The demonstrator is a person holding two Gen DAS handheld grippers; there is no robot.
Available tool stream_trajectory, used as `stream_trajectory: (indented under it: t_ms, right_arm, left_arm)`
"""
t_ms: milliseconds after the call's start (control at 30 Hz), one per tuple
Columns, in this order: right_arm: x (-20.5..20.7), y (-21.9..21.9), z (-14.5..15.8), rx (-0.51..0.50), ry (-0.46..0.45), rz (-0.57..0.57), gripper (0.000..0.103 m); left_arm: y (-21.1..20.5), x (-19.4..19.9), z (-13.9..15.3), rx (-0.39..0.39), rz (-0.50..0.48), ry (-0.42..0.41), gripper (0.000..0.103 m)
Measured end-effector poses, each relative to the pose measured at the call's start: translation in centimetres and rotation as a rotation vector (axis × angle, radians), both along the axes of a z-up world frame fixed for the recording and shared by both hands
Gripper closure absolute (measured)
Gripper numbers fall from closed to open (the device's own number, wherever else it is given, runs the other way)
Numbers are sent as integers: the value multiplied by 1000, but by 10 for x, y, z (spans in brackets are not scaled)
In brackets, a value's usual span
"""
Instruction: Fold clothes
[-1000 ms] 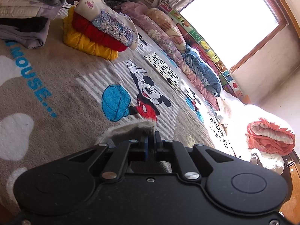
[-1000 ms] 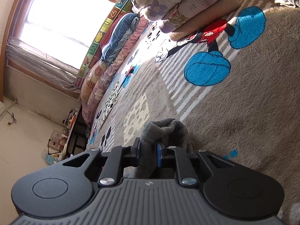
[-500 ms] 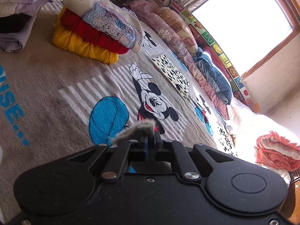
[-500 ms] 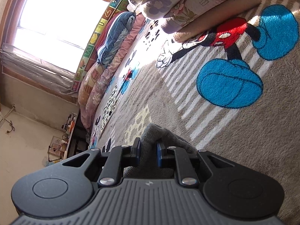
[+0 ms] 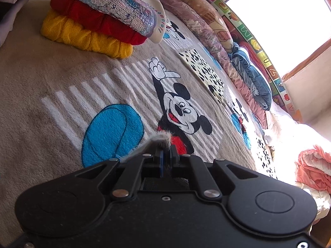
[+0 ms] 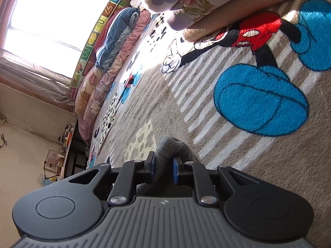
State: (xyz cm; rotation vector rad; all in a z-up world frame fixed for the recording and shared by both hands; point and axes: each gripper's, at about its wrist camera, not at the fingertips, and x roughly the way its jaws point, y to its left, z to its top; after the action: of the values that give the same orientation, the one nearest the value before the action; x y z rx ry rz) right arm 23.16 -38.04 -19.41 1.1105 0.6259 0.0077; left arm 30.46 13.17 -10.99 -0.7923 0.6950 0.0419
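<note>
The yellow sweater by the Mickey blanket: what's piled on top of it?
On the yellow sweater lies a folded red sweater, then a white sequinned top. Anything tucked between them is covered.

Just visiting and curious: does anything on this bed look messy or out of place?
Mostly tidy. The stack of folded sweaters sits neat, but the top sequined garment overhangs its edge. A pink bundle lies crumpled at the bed's far corner, unfolded. Both grippers pinch a grey garment.
</note>
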Motion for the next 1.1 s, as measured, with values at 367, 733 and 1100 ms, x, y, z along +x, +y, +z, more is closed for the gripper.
stream_trajectory:
  t_ms: [367, 733, 1100]
  right_arm:
    - [-16, -15, 13, -26, -83, -20, 50]
    - [5, -21, -6, -173, -21, 82, 44]
    - [36, -25, -19, -147, -92, 226, 49]
  left_arm:
    - [8, -20, -1, -15, -15, -34, 59]
    - [27, -24, -20, -14, -6, 28, 58]
    - [10, 11, -40, 3, -76, 55, 66]
